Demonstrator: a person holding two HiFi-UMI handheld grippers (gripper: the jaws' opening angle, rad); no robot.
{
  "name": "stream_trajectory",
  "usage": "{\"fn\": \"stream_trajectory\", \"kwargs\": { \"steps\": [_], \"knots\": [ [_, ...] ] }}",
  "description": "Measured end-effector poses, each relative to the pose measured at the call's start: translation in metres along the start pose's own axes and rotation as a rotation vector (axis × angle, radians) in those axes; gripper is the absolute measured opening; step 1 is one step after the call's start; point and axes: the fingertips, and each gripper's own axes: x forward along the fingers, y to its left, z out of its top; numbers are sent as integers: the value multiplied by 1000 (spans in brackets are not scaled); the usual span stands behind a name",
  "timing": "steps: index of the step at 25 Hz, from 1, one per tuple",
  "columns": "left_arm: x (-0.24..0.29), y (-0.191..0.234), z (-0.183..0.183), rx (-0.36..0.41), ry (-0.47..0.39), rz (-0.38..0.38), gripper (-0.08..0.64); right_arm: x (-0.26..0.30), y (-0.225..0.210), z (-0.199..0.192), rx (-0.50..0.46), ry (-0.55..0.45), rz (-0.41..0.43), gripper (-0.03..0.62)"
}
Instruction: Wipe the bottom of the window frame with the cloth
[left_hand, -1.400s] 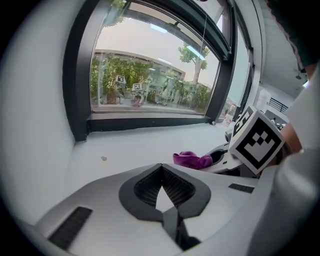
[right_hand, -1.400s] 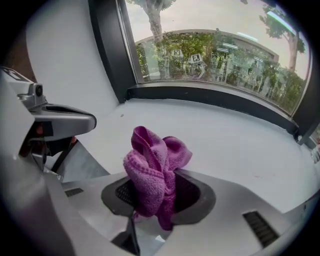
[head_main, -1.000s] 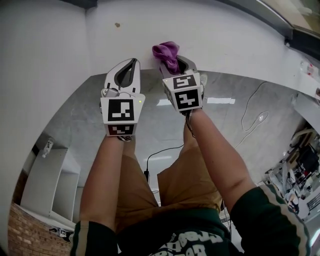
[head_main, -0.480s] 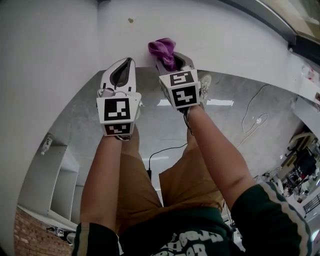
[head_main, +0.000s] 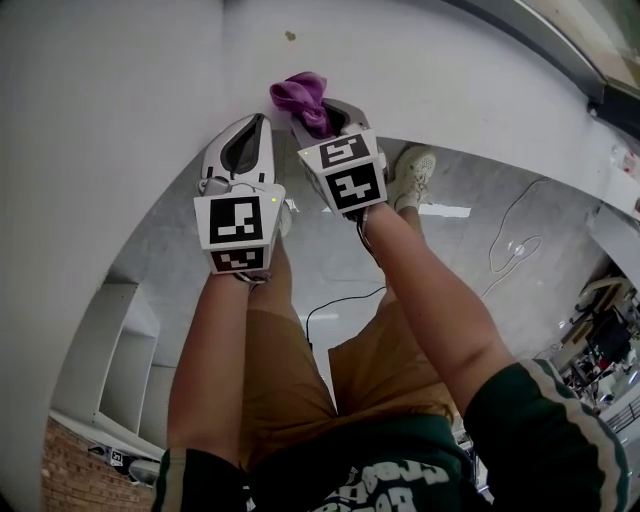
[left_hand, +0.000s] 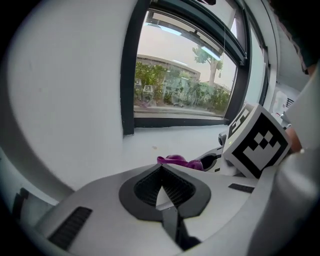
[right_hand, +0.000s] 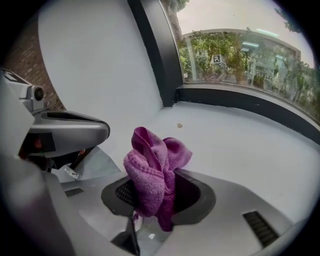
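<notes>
My right gripper (head_main: 322, 112) is shut on a bunched purple cloth (head_main: 300, 94), which sticks out past its tips over the white sill (head_main: 420, 60). In the right gripper view the cloth (right_hand: 152, 170) stands up from the jaws, a short way in front of the dark bottom bar of the window frame (right_hand: 240, 101), apart from it. My left gripper (head_main: 259, 124) hangs beside it on the left, shut with nothing in it. In the left gripper view its tips (left_hand: 161, 169) meet, with the cloth (left_hand: 175, 160) just beyond and the frame's bottom bar (left_hand: 180, 121) farther off.
A small brown speck (right_hand: 180, 125) lies on the white sill (right_hand: 235, 140). The frame's dark upright (right_hand: 155, 55) meets the bottom bar at the left corner. Below are the floor, a white shelf unit (head_main: 105, 350) and a cable (head_main: 510, 240).
My right gripper and the cloth have shifted left and slightly up, closing in beside the left gripper. The left gripper has barely moved.
</notes>
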Motion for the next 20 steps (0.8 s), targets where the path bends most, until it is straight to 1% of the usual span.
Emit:
{"fn": "stream_trajectory", "kwargs": {
  "steps": [8, 13, 18, 20],
  "knots": [
    [-17, 9, -6, -6, 6, 4, 6, 13, 30, 12, -27, 2, 78, 163],
    [-23, 11, -10, -13, 10, 7, 6, 22, 55, 15, -43, -1, 157, 163],
    [-30, 17, -14, -54, 4, 31, 6, 30, 79, 18, -78, 15, 268, 163],
    [-29, 16, -17, -65, 11, 40, 6, 32, 80, 16, -99, 28, 287, 163]
  ]
}}
